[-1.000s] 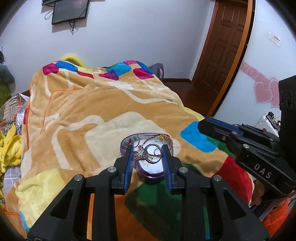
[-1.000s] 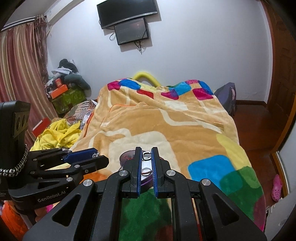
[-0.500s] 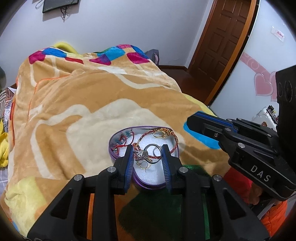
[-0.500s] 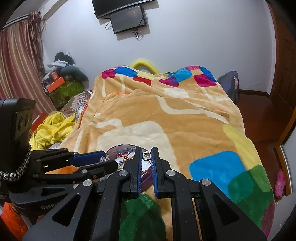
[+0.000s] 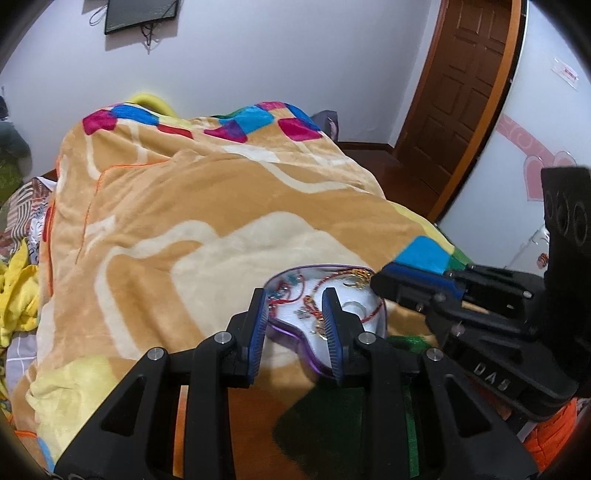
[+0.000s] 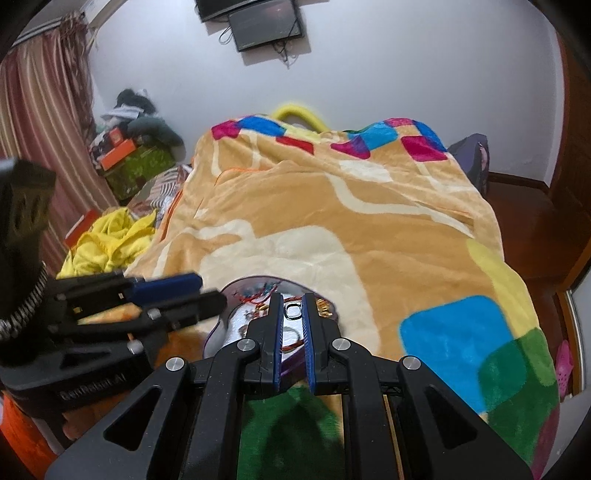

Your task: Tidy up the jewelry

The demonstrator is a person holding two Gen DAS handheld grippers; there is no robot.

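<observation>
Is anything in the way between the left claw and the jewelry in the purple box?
Nothing visible blocks it. The left claw hangs right over the open purple box on the blanket, with no lid and the jewelry showing between its fingers. The right claw sits over the box's far right edge, beside that path, not across it.

Blanket [image 5: 207,206]: big, orange, fills the middle.
Door [image 5: 461,92]: brown, upper right.
Screen [image 6: 264,20]: top, on wall.
Curtain [image 6: 40,110]: striped, left side.
</observation>
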